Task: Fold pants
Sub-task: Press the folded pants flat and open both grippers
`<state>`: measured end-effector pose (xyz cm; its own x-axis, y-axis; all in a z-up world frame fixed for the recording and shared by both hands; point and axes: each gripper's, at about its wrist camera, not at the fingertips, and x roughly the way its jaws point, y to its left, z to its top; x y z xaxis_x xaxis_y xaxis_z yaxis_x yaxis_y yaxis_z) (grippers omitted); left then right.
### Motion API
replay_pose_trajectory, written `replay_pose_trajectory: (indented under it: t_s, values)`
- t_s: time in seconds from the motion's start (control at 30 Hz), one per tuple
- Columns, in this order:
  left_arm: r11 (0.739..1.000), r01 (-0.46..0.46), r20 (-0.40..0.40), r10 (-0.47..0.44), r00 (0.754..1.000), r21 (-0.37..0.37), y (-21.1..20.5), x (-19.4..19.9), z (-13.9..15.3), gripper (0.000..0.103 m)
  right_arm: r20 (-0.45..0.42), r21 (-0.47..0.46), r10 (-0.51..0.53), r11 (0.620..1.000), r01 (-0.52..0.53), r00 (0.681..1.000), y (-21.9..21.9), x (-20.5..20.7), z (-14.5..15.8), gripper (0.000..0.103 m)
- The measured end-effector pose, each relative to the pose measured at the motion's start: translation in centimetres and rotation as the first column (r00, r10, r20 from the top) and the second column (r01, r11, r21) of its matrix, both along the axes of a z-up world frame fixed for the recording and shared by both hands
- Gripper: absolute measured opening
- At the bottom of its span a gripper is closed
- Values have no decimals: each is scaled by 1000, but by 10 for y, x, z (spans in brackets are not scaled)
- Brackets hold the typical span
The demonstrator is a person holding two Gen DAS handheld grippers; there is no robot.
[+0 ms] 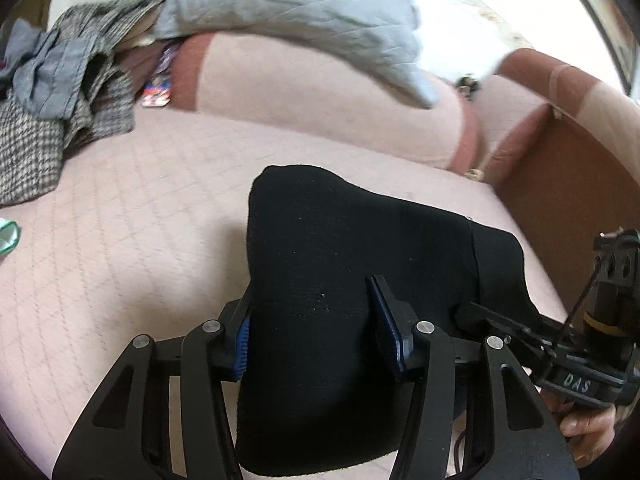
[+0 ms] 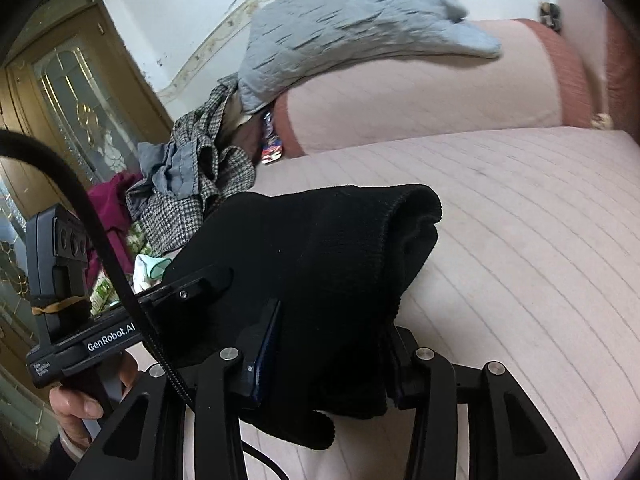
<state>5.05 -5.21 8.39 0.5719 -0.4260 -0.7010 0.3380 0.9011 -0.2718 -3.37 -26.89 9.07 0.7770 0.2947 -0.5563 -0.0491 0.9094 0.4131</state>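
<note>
The black pants are bunched into a thick folded bundle, held up over the pink quilted bed. My left gripper is shut on the near part of the bundle, its blue pads pressing both sides. My right gripper is shut on the other end of the same pants; the ribbed waistband edge hangs over its right finger. The right gripper shows at the right edge of the left wrist view, and the left gripper shows at the left of the right wrist view.
A pile of checked and grey clothes lies at the bed's far left. A grey quilted blanket sits on a pink bolster. A brown bed frame borders the right. A wooden door stands left.
</note>
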Motion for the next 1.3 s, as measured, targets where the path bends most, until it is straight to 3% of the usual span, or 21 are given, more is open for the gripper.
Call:
replay_pose_trajectory:
  t_s: [0.07, 0.13, 0.17, 0.2, 0.3, 0.4, 0.53, 0.67, 0.83, 1.07, 1.3]
  values:
    - [999, -45, -88, 47, 995, 25, 8, 14, -16, 51, -44, 4, 21, 1000, -20, 999, 6, 21, -13, 43]
    - [987, -115, -161, 132, 978, 112, 16, 24, -35, 55, -129, -23, -2, 1000, -1, 992, 9, 37, -32, 48]
    - [987, -120, -157, 137, 978, 111, 21, 25, -38, 62, -185, -55, -32, 998, 22, 982, 8, 44, -46, 54]
    - [987, -128, -150, 142, 978, 101, 26, 23, -36, 64, -169, -32, -40, 999, 35, 985, 3, 41, -50, 60]
    - [981, -141, -105, 155, 982, 133, 30, 16, -27, 64, -149, 17, -72, 997, 75, 986, -9, 27, -49, 60]
    - [967, -177, -35, 186, 982, 181, 30, 8, -18, 63, -128, -23, -96, 995, 94, 987, -10, 14, -38, 60]
    - [970, -179, 4, 181, 983, 163, 31, 0, -10, 63, -74, -115, -137, 985, 128, 988, -6, 1, -15, 60]
    - [975, -171, 28, 168, 985, 144, 24, -7, -1, 63, -10, -80, -104, 991, 103, 995, -7, -8, 6, 60]
    - [978, -139, 44, 134, 990, 156, 13, -10, 2, 63, -18, -110, -43, 993, 41, 999, 13, 15, 12, 60]
    - [978, -132, 35, 128, 991, 164, 11, -8, -2, 63, -106, -151, -54, 988, 38, 993, 14, 55, -21, 60]
    - [977, -135, 20, 133, 991, 167, 10, -7, -5, 63, -121, -206, -49, 978, 23, 992, 14, 73, -31, 66]
